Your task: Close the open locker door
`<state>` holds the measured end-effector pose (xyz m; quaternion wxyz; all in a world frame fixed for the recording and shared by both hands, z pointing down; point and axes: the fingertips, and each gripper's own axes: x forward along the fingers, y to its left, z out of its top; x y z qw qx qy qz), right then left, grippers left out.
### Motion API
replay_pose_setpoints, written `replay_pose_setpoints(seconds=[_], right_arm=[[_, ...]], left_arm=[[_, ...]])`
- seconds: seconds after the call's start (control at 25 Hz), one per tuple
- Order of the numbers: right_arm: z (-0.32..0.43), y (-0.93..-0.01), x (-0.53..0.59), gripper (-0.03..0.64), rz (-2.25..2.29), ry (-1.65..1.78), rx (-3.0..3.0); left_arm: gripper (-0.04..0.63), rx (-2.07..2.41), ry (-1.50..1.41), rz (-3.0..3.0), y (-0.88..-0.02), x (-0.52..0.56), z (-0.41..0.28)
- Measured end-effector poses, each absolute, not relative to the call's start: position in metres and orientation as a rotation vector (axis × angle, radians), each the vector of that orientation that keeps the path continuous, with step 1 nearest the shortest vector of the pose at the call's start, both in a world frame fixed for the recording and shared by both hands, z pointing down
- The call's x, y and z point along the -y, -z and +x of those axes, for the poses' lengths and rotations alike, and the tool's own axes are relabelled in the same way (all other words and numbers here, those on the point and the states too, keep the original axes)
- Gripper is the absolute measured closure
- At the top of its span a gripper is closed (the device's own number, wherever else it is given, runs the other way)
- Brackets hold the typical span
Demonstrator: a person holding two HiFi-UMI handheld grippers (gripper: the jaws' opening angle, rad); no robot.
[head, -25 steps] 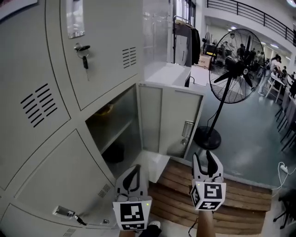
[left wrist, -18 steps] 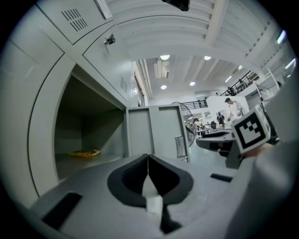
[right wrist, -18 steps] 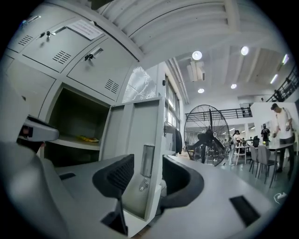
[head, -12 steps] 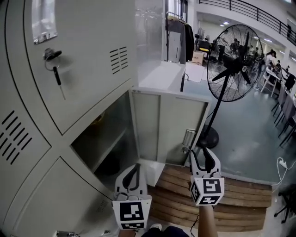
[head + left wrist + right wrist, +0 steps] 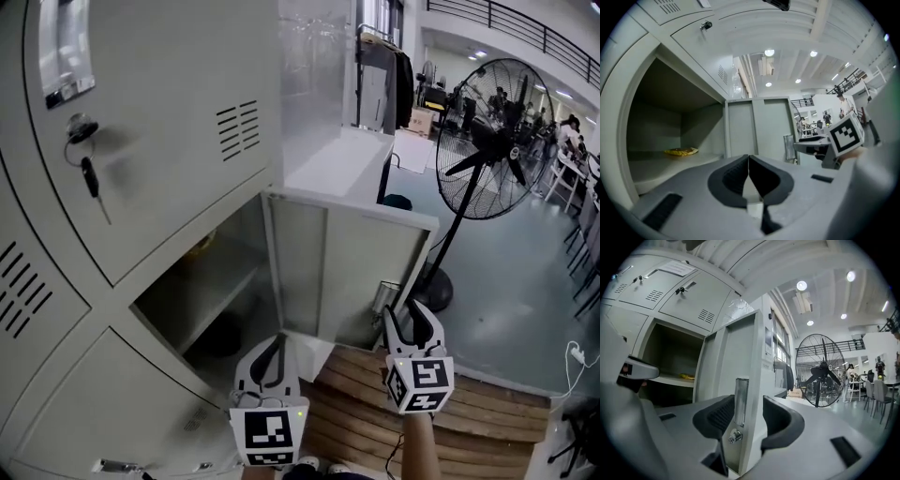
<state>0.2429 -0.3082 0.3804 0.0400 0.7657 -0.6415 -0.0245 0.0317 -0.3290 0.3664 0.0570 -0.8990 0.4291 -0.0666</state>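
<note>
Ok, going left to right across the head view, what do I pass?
hanging key → open compartment → open locker door → standing fan

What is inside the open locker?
The locker holds a flat yellow item on its shelf. Below sits a dark shape, too shadowed to identify.

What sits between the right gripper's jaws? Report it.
The free edge of the open locker door, with its latch plate; the right gripper view shows it.
</note>
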Motion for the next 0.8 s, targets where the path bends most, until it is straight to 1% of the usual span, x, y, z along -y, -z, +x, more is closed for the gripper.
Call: replay_pose_setpoints(seconds=[0.4, 0.8], right_arm=[[0.244, -0.383, 0.328, 0.434, 2.238, 0.07, 2.086], [0.232, -0.383, 0.313, 0.436, 2.172, 0.066, 2.18]], left_arm=[[0.591, -1.419, 0.247, -2.686, -0.374, 0.332, 0.025], [0.591, -1.485, 0.256, -2.667, -0.374, 0.314, 0.025]])
